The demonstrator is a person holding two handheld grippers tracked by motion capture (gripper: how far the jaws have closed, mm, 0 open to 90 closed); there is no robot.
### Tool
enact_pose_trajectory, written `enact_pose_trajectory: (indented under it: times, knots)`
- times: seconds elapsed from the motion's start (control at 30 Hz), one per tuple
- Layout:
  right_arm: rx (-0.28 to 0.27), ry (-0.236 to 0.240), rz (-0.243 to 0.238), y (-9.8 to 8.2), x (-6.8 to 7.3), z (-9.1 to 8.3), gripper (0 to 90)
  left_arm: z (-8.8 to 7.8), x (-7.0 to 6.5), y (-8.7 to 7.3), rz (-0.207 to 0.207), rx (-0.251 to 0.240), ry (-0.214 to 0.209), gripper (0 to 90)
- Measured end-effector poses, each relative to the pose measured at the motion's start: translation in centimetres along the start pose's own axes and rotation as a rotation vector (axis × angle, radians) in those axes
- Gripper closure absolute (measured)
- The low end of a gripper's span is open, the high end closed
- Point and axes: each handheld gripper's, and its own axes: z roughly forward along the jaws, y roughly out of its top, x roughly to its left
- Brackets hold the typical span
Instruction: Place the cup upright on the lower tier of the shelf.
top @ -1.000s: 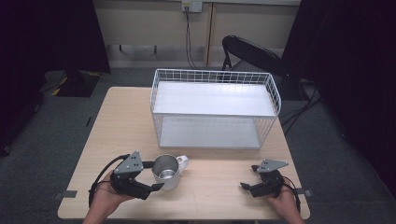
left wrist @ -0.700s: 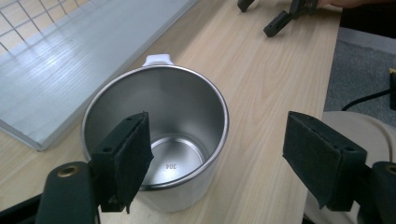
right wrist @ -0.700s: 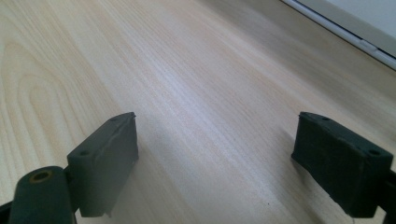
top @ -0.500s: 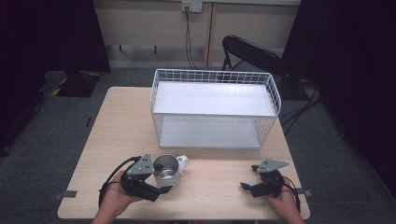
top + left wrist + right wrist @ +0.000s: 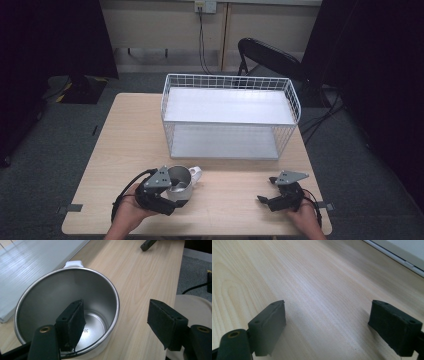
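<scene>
The left tongs [image 5: 115,322] are seen straddling the wall of a steel mug [image 5: 62,300]: one jaw is lowered inside the mug, the other is kept outside it, well apart from the rim. The jaws have just been closing, with the mug wall between them, but the outer pad is not yet pressed on the metal, so the mug is not grasped. In the high view the left tongs [image 5: 172,192] are held by the left hand [image 5: 131,212] at the near left part of the worktop [image 5: 130,135], and the steel mug [image 5: 179,184] is found there upright, near the front edge. Its white handle [image 5: 196,173] is turned toward the white wire basket [image 5: 227,85], which is placed at the far middle of the worktop.

The right tongs [image 5: 327,325] are released: the two black pads are spread wide above bare wood and nothing is held between them. In the high view the right tongs [image 5: 264,196] are kept low at the near right part of the worktop, in the right hand [image 5: 302,212], well apart from the mug. A black chair [image 5: 270,52] is seen on the floor behind the basket.
</scene>
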Motion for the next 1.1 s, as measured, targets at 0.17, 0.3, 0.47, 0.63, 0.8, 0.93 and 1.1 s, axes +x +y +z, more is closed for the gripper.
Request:
enact_pose_trajectory:
  times: [0.17,0.3,0.47,0.63,0.8,0.93,1.1]
  knots:
    - [0.000,0.000,0.000,0.0,0.0,0.0,13.0,0.3,0.2,-0.3,0.008,0.013,0.013,35.3]
    - [0.000,0.000,0.000,0.0,0.0,0.0,13.0,0.3,0.3,-0.2,0.010,0.019,0.026,41.9]
    - [-0.001,0.001,0.000,0.0,0.0,0.0,13.0,0.8,0.2,-0.1,0.037,0.043,0.060,50.1]
    - [0.000,0.001,0.000,0.0,0.0,0.0,13.0,1.2,0.3,0.1,0.051,0.063,0.073,58.7]
    - [0.000,0.002,-0.001,0.0,0.0,0.0,13.0,1.5,0.3,0.1,0.056,0.065,0.066,65.0]
    - [0.000,0.003,-0.002,0.0,0.0,0.0,13.0,1.7,0.2,0.2,0.073,0.055,0.060,76.1]
    - [-0.001,0.004,-0.003,-0.1,0.0,-0.1,13.0,1.8,0.2,0.4,0.092,0.056,0.070,78.9]
